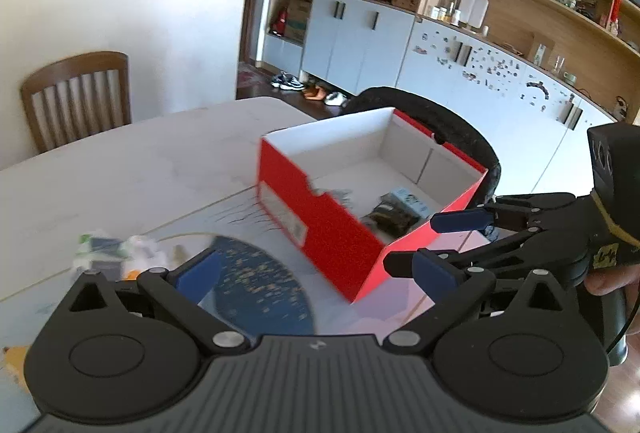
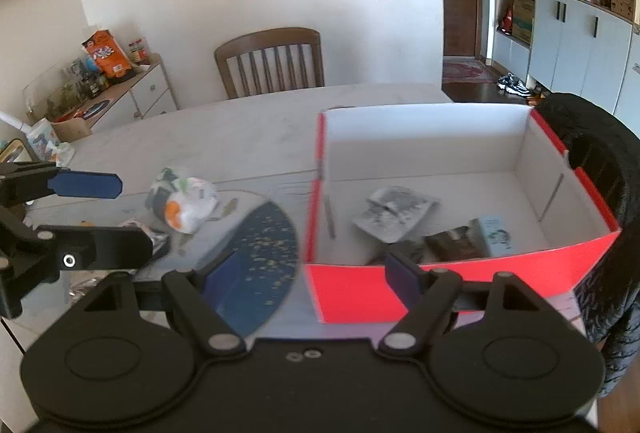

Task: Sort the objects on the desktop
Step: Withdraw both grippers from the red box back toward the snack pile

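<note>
- We are holding the left gripper [image 1: 316,273] above the near edge of the pale table [image 1: 140,153], its jaws standing wide with nothing between the blue pads.
- We are holding the right gripper [image 2: 312,273] beside it, jaws also standing wide and gripping nothing; it is showing in the left wrist view at the right, near the box corner.
- The red box [image 2: 360,293] is sitting open on the table, just beyond both grippers, white inside.
- Inside the box, a crumpled silver packet [image 2: 394,213], a dark packet [image 2: 456,243] and a small light blue carton [image 2: 496,235] are lying on the floor, close together toward the near wall.
- A blue round mat with gold flecks [image 2: 260,257] is lying flat on the table just left of the box, partly under the grippers.
- A white bundle with an orange patch [image 2: 188,205] is resting on the table left of the mat, well apart from the box.
- A wooden chair [image 2: 272,61] is standing at the far side of the table.
</note>
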Motion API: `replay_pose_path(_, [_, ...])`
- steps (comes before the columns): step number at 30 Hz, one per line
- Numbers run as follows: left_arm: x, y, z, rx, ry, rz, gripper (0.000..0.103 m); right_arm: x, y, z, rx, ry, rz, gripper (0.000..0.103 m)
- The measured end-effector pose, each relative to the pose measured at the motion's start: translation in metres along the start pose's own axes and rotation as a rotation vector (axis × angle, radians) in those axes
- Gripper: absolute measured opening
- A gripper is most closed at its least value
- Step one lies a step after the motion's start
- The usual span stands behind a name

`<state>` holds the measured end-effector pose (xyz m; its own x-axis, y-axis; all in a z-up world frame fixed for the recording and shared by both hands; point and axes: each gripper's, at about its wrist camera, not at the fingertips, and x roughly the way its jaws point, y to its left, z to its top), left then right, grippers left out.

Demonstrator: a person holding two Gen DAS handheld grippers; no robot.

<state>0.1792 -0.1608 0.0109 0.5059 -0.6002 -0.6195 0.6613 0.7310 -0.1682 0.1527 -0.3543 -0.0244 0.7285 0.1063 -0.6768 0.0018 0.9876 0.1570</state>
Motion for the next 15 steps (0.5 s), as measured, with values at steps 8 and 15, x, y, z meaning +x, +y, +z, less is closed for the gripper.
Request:
replay_pose_path(8, [-0.033, 0.023, -0.025, -0.013, -0.017, 0.024, 0.103, 0.005, 0.036, -0.003, -0.004, 0.002, 0.013, 0.080])
replay_pose_path(15, [-0.053, 0.045, -0.048, -0.029, -0.016, 0.065, 0.103, 0.013, 0.063, -0.003, -0.034, 0.016, 0.033, 0.080])
